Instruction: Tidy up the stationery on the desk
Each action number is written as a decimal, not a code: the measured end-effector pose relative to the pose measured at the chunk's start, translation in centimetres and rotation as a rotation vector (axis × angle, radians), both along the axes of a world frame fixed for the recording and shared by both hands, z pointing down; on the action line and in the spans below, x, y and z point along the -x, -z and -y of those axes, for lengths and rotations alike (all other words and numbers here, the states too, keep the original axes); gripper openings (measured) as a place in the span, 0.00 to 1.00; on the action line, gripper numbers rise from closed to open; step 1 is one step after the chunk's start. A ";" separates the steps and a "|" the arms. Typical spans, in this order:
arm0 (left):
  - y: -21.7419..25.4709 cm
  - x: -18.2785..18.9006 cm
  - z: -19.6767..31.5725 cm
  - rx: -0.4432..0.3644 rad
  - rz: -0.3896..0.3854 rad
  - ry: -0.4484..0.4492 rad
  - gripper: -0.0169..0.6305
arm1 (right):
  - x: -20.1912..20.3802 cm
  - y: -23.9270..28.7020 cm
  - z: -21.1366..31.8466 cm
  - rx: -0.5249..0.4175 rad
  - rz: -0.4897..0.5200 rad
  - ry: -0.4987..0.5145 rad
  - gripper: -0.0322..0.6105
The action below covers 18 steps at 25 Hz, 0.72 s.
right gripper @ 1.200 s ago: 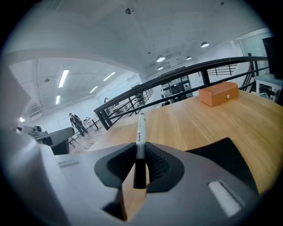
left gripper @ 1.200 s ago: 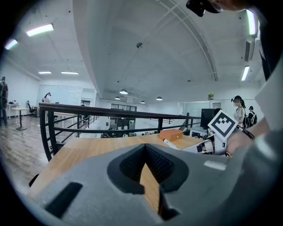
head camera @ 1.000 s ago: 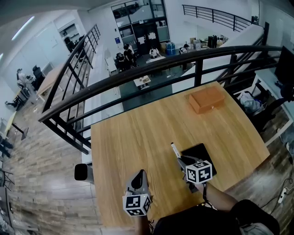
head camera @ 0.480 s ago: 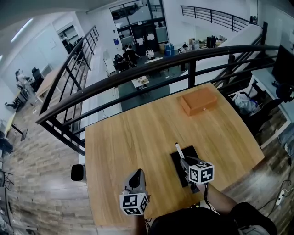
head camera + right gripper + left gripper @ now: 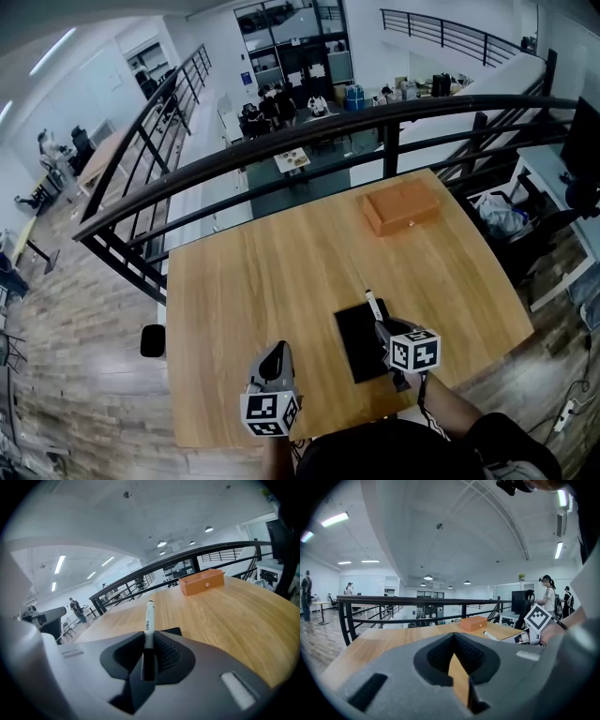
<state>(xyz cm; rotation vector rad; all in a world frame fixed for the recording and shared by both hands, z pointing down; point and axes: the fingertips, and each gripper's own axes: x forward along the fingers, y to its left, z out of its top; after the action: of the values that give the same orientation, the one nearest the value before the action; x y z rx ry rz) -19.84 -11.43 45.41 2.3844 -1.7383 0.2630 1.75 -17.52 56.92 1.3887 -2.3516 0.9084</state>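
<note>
- The right gripper [image 5: 149,654] had its ribbed black jaws part-closed, pinching a slim marker pen [image 5: 149,618] with a white barrel and dark ends, pointing forward.
- Seen from above, it was over the right edge of a flat, matte black pad [image 5: 359,339] lying on the smooth wood-grain desk [image 5: 262,281].
- The left gripper [image 5: 457,663], near the desk's front edge, had its jaws pressed together with nothing between them.
- A rectangular orange-brown box [image 5: 401,208] sat towards the far right corner, well apart from both grippers.
- A black metal railing [image 5: 309,141] curved just behind the desk.
</note>
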 end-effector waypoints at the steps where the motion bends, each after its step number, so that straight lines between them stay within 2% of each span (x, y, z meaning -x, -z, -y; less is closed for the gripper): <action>1: 0.0 -0.1 0.0 0.000 0.001 0.007 0.02 | -0.4 -0.2 0.1 0.002 -0.003 0.002 0.17; 18: -0.3 -1.1 -0.7 -0.001 0.009 0.086 0.02 | -5.1 -4.6 0.4 0.082 -0.076 -0.007 0.17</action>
<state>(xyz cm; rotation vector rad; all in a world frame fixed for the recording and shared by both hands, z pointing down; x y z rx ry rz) -18.69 -10.72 45.75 2.3057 -1.8399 0.2608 6.81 -17.95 61.48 1.3762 -2.2297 0.9257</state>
